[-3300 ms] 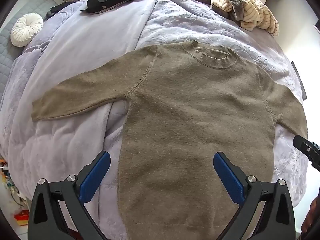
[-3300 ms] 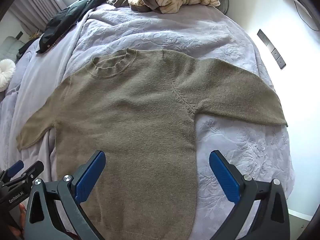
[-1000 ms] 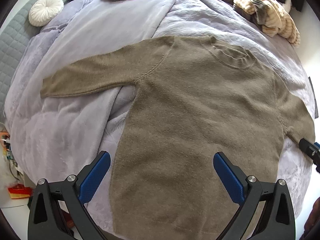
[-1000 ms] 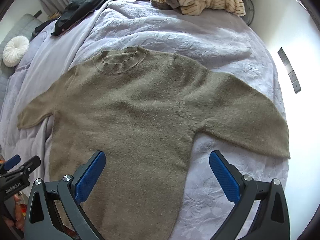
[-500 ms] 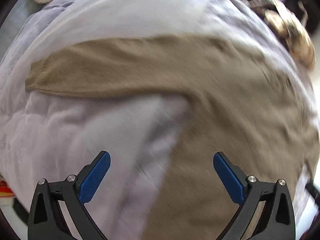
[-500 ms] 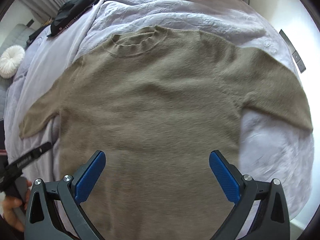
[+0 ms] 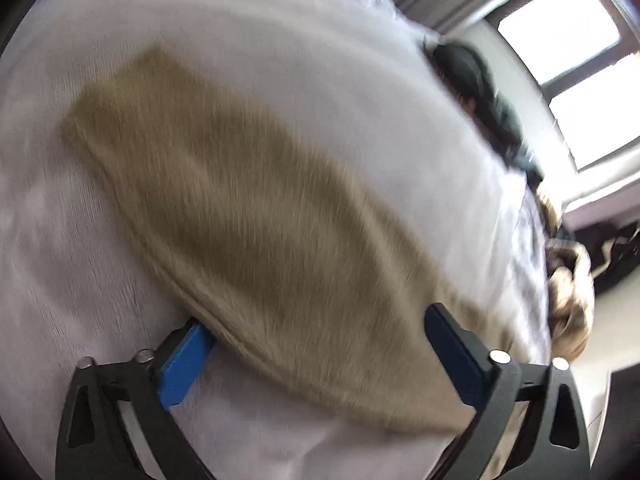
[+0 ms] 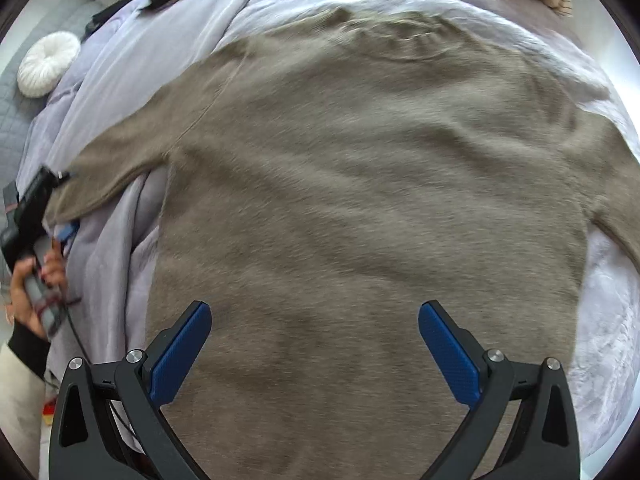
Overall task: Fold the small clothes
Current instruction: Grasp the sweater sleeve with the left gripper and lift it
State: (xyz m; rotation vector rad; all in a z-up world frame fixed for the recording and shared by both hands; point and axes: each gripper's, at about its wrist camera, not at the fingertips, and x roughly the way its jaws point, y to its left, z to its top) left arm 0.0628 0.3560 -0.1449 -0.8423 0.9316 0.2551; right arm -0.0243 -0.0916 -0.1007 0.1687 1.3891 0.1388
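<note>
The soft brown knitted sweater (image 8: 360,200) lies flat on the pale purple bedspread (image 8: 120,240). The left gripper (image 7: 320,344) has just been closing around the sleeve (image 7: 240,208) — jaws not pinching yet. The right gripper (image 8: 314,344) hovers spread wide over the body. Best to pinch the sleeve's edge firmly, then lift gently — no dragging.

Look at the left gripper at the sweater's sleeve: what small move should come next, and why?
Probably close the left gripper on the sleeve. Its jaws have just been closing and already straddle the sleeve, one blue pad tucked under its edge, though not yet pinching. The sweater lies flat on the bed cover, so the sleeve can then fold inward.
</note>
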